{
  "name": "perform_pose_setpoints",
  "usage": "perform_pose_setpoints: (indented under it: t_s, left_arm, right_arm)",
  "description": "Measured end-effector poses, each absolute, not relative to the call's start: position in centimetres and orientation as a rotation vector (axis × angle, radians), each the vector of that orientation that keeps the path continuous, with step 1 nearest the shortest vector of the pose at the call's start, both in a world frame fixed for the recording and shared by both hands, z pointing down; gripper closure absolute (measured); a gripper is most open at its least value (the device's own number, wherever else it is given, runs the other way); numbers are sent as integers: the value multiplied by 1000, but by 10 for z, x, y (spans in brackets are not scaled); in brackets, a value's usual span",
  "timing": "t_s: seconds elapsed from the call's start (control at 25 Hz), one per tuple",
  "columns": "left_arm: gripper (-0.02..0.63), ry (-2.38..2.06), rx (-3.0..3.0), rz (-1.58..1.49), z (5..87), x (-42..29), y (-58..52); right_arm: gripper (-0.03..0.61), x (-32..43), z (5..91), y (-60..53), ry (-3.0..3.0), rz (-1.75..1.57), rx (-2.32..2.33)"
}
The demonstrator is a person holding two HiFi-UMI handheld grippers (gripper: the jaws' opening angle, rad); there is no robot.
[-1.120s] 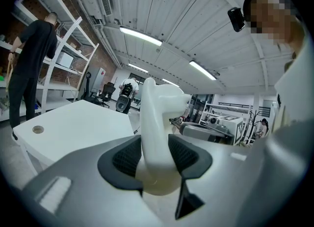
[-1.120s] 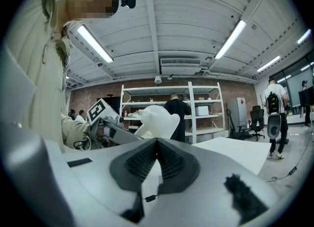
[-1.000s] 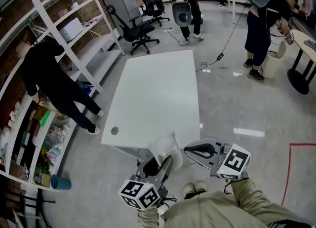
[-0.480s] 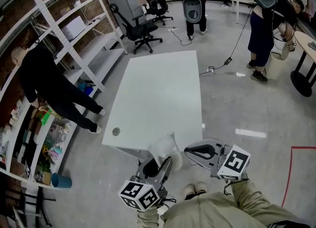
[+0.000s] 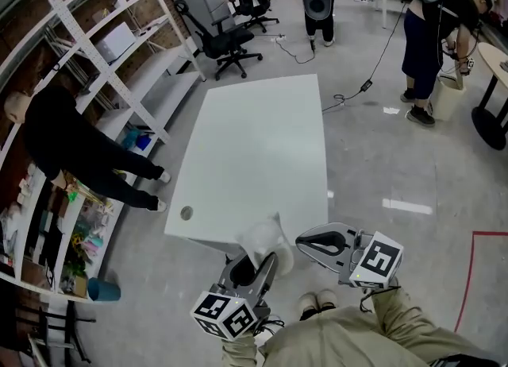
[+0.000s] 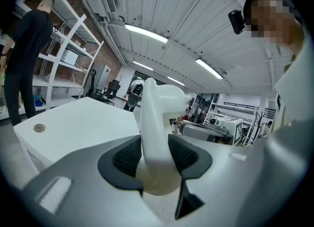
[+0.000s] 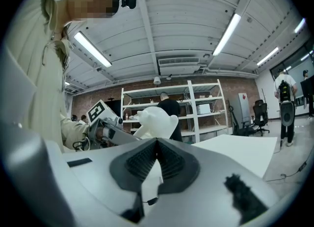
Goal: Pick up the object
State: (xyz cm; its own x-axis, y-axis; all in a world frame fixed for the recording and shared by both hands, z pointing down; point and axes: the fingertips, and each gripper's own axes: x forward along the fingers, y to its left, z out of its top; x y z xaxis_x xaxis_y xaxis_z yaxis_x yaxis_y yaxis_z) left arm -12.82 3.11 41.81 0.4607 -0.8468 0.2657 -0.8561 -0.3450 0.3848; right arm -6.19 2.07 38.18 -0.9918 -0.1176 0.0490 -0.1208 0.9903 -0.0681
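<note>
At the near edge of the white rectangular surface [image 5: 254,151], the left claw [image 5: 257,265] is clamped on a white moulded plastic object [image 5: 268,240]. Just right of it, the right claw [image 5: 306,241] has its jaws pressed together with nothing between them.

You're holding the white object [image 6: 158,123] in the air, clear of the surface [image 5: 254,159] and hanging by its near edge. It's showing as a glossy, smooth moulded piece: rounded end, narrower waist, wider lumpy end with short blunt nubs. The left gripper [image 6: 156,156] jaws are pinching the waist, one pad pressing on each side. The lumpy end is sticking out past the jaw tips.
</note>
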Motion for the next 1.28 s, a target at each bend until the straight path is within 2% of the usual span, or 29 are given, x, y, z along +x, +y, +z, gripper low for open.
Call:
perform_pose_setpoints:
  t_s: [1.28]
  left_arm:
    - [437, -1400, 2224, 26, 424, -118, 10]
  right_arm:
    - [574, -56, 390, -3, -3094, 140, 164]
